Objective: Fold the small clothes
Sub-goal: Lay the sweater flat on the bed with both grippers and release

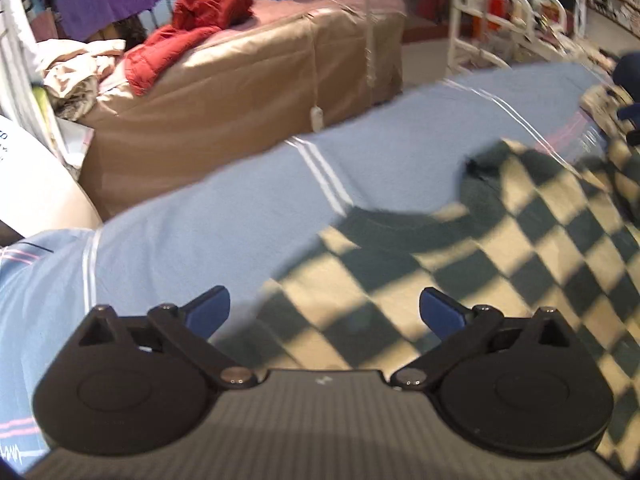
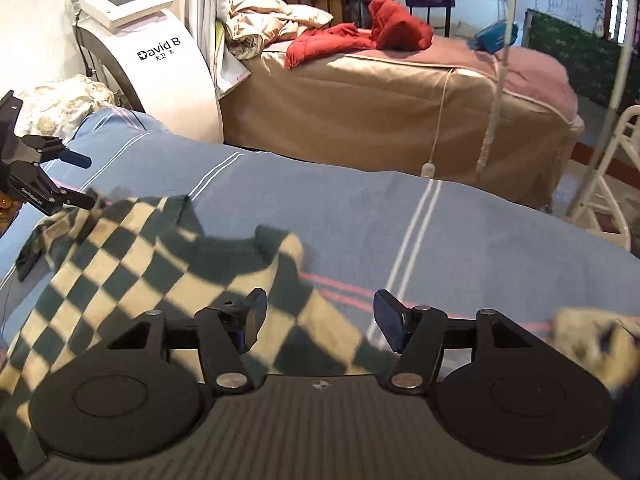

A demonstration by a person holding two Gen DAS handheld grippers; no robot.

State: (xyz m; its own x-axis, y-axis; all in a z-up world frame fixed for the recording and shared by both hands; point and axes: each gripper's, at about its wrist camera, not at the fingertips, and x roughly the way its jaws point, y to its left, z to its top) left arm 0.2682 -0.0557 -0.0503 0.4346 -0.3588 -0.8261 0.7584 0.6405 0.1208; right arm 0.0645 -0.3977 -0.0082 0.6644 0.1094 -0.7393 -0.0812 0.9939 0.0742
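A green and cream checkered sweater (image 1: 460,272) lies spread on a blue striped bed cover (image 1: 208,224), its dark collar away from me. My left gripper (image 1: 324,312) is open and empty, hovering just above the sweater's left part. In the right wrist view the sweater (image 2: 132,264) lies at the left on the bed cover (image 2: 460,240). My right gripper (image 2: 320,316) is open and empty over the sweater's right edge. The left gripper also shows in the right wrist view (image 2: 76,180), open, at the sweater's far left corner.
A second bed with a brown cover (image 2: 380,120) stands behind, with a red jacket (image 2: 360,36) and beige bedding (image 2: 268,16) on it. A white machine (image 2: 160,64) stands at the back left. A white rack (image 1: 500,20) stands at the right.
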